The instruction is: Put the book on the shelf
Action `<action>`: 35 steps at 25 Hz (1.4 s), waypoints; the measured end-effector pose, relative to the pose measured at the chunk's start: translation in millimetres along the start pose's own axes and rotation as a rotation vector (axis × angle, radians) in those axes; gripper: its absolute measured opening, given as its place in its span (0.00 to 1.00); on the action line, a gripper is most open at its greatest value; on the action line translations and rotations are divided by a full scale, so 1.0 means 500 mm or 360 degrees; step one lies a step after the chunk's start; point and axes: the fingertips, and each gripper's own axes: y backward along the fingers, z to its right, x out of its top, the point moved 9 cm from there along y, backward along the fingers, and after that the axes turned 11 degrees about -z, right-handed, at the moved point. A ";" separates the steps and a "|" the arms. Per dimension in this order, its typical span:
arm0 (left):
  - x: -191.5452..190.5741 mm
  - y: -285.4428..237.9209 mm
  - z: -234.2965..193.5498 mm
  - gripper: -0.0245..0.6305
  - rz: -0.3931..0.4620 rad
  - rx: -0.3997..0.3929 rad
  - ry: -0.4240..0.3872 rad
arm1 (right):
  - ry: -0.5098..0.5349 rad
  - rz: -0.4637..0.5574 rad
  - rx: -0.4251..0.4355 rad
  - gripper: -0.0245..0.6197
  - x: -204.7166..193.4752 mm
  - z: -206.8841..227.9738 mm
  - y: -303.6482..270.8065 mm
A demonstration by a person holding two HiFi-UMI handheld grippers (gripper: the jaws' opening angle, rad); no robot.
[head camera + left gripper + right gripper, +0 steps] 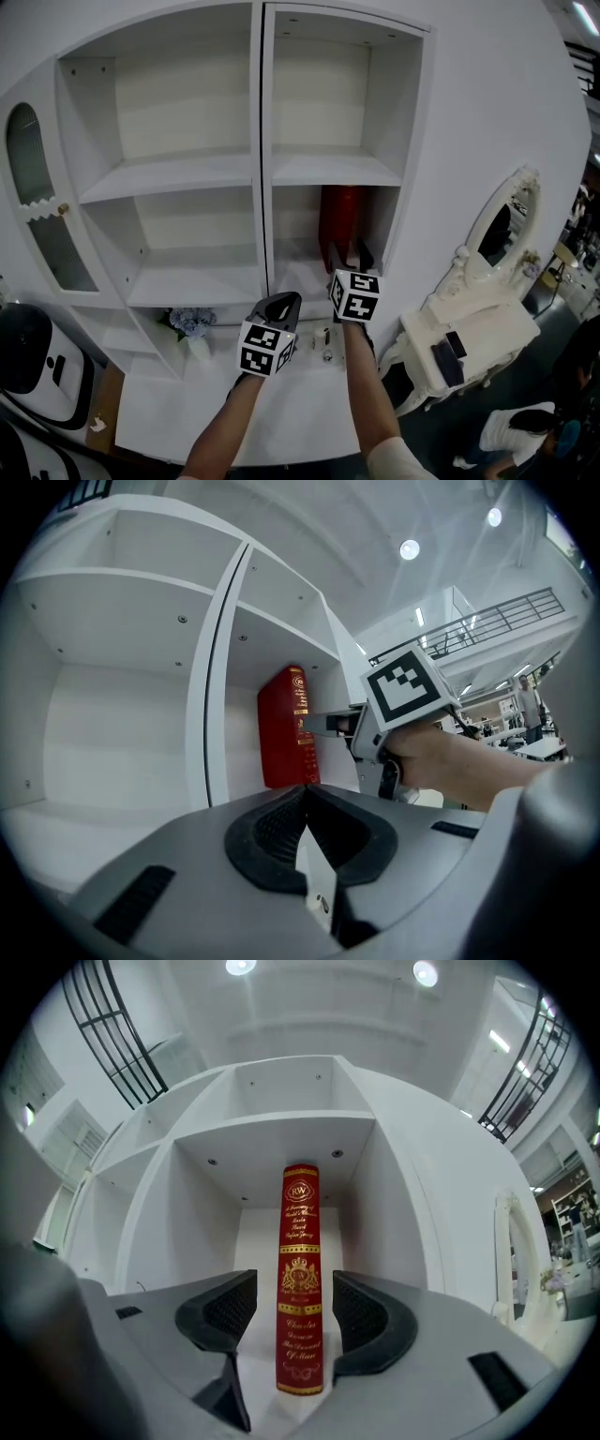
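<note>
A red book (342,225) with gold lettering stands upright in the middle right compartment of the white shelf unit (263,178). My right gripper (349,255) is right in front of it. In the right gripper view the spine (300,1279) rises between the two black pads (220,1312), with a gap on each side, so my right gripper (292,1314) is open and touches nothing. My left gripper (284,302) hangs lower and to the left, shut and empty. In the left gripper view, its own tip (302,803) points at the book (286,728) and the right gripper (328,724).
The other shelf compartments hold nothing. A pot of blue flowers (192,322) and small items (323,342) stand on the counter below. A white dressing table with a mirror (469,337) is at the right, a white machine (28,356) at the left, a person (520,431) at the bottom right.
</note>
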 end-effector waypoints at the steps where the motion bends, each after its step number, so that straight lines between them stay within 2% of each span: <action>1: -0.003 0.004 0.001 0.06 0.0002 0.0003 0.0010 | -0.0004 -0.0009 0.0006 0.46 -0.007 -0.001 0.011; 7: -0.022 0.039 -0.010 0.06 0.0052 0.0069 0.0113 | 0.0003 -0.0043 0.0042 0.46 -0.054 -0.018 0.081; 15: -0.061 0.094 -0.005 0.06 0.0103 0.0193 -0.0011 | 0.0158 -0.0037 0.0225 0.46 -0.156 -0.081 0.181; 19: -0.102 0.124 0.013 0.06 0.0126 0.0218 -0.0048 | 0.0100 -0.0007 0.0260 0.46 -0.218 -0.093 0.234; 24: -0.158 0.151 0.009 0.06 0.0120 0.0235 0.0120 | 0.0022 -0.0068 0.0266 0.45 -0.280 -0.103 0.278; 27: -0.190 0.166 0.018 0.06 0.0117 0.0216 0.0162 | -0.0026 -0.0089 0.0246 0.45 -0.300 -0.108 0.307; 31: -0.238 0.178 0.051 0.06 0.0074 0.0085 0.0243 | -0.0126 -0.0079 0.0242 0.43 -0.315 -0.107 0.341; 35: -0.262 0.175 0.062 0.06 0.0034 0.0085 0.0214 | -0.0127 -0.0121 0.0197 0.41 -0.339 -0.092 0.344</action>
